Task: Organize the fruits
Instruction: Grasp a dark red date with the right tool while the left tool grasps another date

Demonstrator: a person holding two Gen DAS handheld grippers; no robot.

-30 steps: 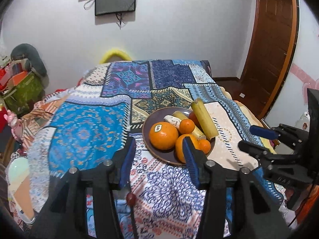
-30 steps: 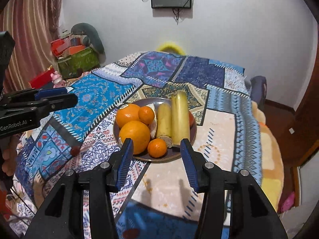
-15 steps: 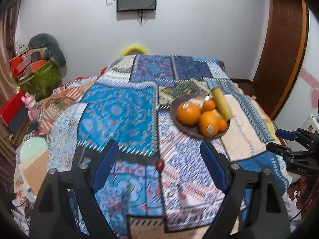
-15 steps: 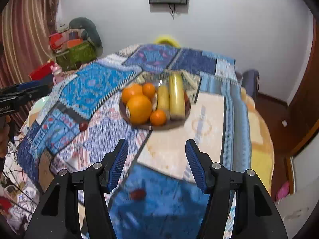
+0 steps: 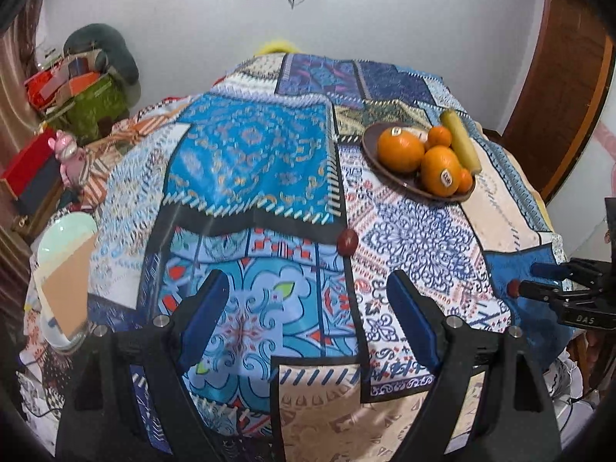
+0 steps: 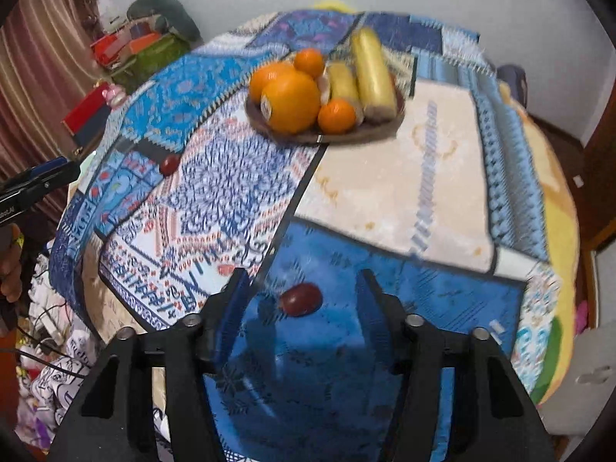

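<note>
Two small dark-red oval fruits lie loose on the patchwork quilt [image 5: 246,161] that covers the bed, away from the round brown plate [image 6: 377,127] heaped with oranges and pale yellow bananas. The nearer red fruit [image 6: 300,299] sits on a plain blue patch directly ahead of the right gripper [image 6: 300,300], between the lines of its two blue-padded jaws and slightly toward the left one, its long axis lying roughly across the gap. Those jaws have just been narrowing but they are apart from the fruit, gripping nothing. The second red fruit [image 5: 347,241] rests on a dark seam further toward the left side of the bed, ahead of the left gripper [image 5: 313,323] and nearer its right jaw; that gripper has just spread wide and holds nothing. The plate lies well beyond both fruits. I would judge the right hand better placed: its fruit is already framed, and only a short drop and a squeeze seem to remain.
</note>
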